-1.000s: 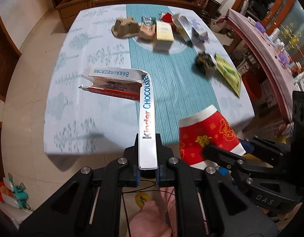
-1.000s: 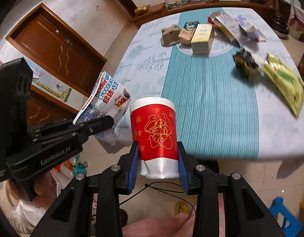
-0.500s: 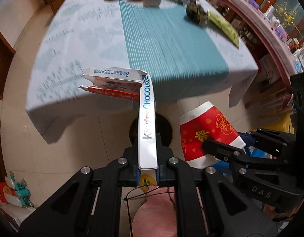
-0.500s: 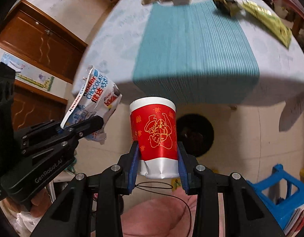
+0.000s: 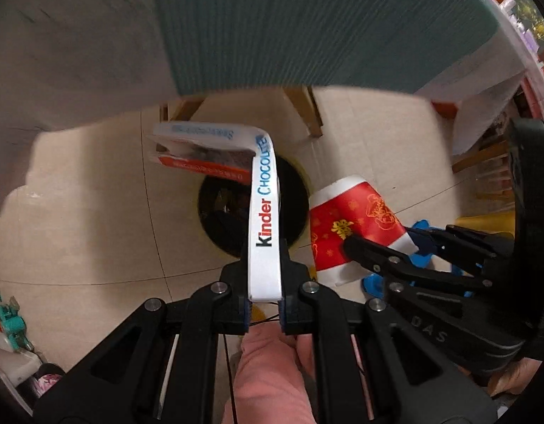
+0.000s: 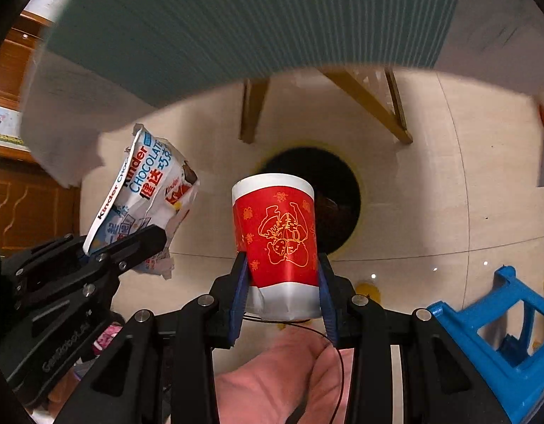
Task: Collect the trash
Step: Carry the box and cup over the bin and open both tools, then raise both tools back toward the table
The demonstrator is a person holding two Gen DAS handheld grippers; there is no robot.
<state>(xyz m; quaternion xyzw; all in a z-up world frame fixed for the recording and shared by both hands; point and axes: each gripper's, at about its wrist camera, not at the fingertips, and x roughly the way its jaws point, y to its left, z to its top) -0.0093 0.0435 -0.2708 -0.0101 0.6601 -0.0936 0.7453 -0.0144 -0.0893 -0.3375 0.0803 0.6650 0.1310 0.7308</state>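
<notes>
My left gripper (image 5: pixel 264 282) is shut on a white Kinder chocolate wrapper (image 5: pixel 264 219), whose torn far end folds to the left. Both hang over a round black trash bin (image 5: pixel 229 222) on the floor. My right gripper (image 6: pixel 282 275) is shut on the crushed white base of a red paper cup (image 6: pixel 279 233) with gold print, rim pointing away. The bin (image 6: pixel 335 190) lies just beyond the cup, with some trash dimly visible inside. In the right wrist view the wrapper (image 6: pixel 148 190) is to the left of the cup, apart from it.
The table's teal and white cloth (image 6: pixel 236 35) hangs overhead at the top of both views, with wooden table legs (image 6: pixel 250 109) behind the bin. A blue plastic stool (image 6: pixel 490 335) stands at the right. A pink sleeve (image 6: pixel 272 381) shows beneath the grippers. Beige floor tiles surround the bin.
Both grippers have sunk from above the tabletop to below its edge and tipped downward, bringing the bin into view. The wrapper and the cup stay gripped.
</notes>
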